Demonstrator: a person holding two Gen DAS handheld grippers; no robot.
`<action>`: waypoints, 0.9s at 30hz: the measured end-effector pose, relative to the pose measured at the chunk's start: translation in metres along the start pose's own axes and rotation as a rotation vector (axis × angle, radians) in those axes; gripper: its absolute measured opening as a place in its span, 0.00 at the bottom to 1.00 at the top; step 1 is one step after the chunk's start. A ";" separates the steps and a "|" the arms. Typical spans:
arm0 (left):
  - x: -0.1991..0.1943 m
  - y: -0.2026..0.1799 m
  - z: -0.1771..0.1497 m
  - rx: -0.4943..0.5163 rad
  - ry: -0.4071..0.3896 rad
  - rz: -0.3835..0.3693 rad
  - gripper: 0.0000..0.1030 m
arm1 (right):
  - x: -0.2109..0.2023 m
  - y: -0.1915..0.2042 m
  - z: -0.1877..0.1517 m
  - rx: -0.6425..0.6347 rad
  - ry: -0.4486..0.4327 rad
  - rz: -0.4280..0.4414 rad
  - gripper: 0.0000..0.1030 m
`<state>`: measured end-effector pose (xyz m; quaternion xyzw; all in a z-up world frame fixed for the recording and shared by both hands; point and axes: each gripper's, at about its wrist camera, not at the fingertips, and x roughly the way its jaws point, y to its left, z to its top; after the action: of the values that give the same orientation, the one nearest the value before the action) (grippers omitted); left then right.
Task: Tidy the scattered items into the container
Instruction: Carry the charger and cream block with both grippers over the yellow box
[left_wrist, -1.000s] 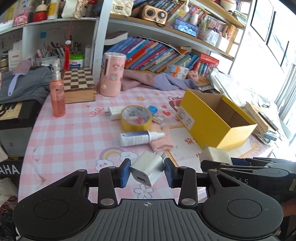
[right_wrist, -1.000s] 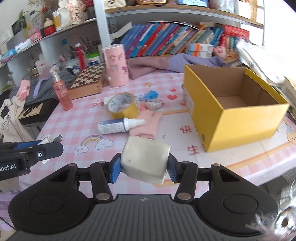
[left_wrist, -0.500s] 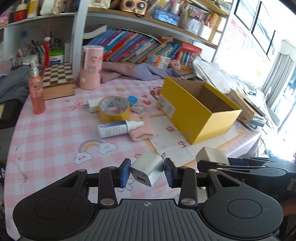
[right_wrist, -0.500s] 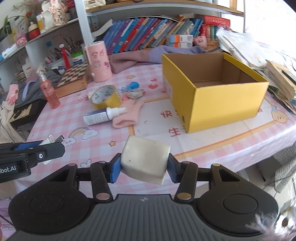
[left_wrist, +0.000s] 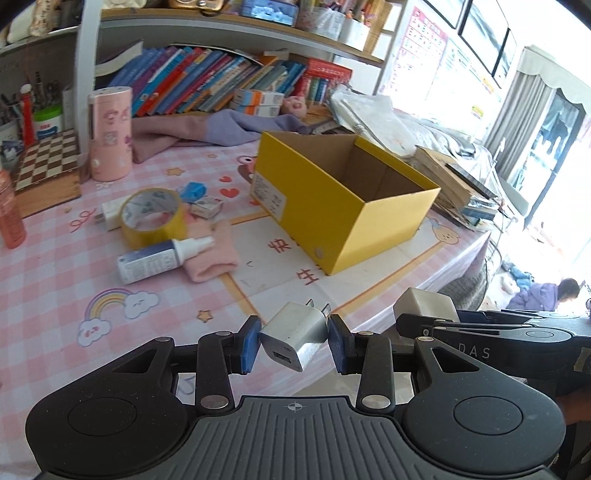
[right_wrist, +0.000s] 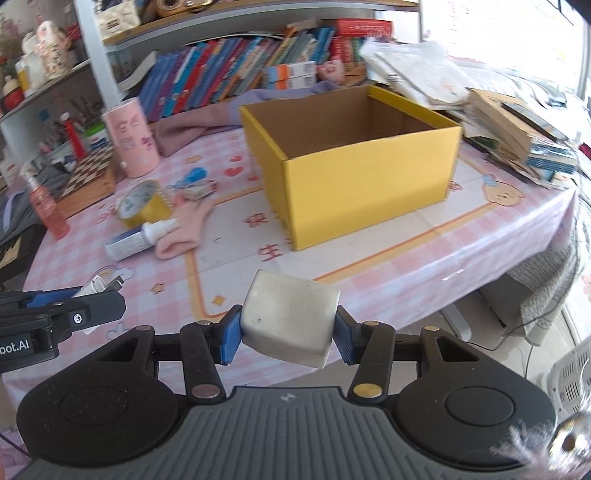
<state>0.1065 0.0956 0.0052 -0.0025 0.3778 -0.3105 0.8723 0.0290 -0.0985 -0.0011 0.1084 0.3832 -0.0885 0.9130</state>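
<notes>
Matt cardboard box (right_wrist: 369, 177), glossy plastic charger (left_wrist: 295, 339)

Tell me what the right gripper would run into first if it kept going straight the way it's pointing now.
Probably the yellow box: the right gripper, clamped on a white block, points down toward its near wall, with only bare tablecloth between. It might meet the cloth first; depth is unclear.

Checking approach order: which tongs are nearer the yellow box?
Right. The right tongs, gripping the white block, face the yellow box across bare tablecloth; the left tongs, holding the charger plug, sit farther to its left.
</notes>
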 end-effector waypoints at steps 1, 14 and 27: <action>0.003 -0.004 0.002 0.007 0.002 -0.006 0.36 | 0.000 -0.005 0.000 0.010 0.000 -0.007 0.47; 0.039 -0.056 0.020 0.105 0.033 -0.084 0.36 | -0.004 -0.063 0.005 0.105 -0.011 -0.079 0.47; 0.070 -0.100 0.034 0.156 0.055 -0.104 0.36 | 0.003 -0.112 0.015 0.148 -0.004 -0.091 0.47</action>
<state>0.1118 -0.0311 0.0070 0.0545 0.3755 -0.3838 0.8418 0.0139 -0.2103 -0.0075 0.1577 0.3781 -0.1583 0.8984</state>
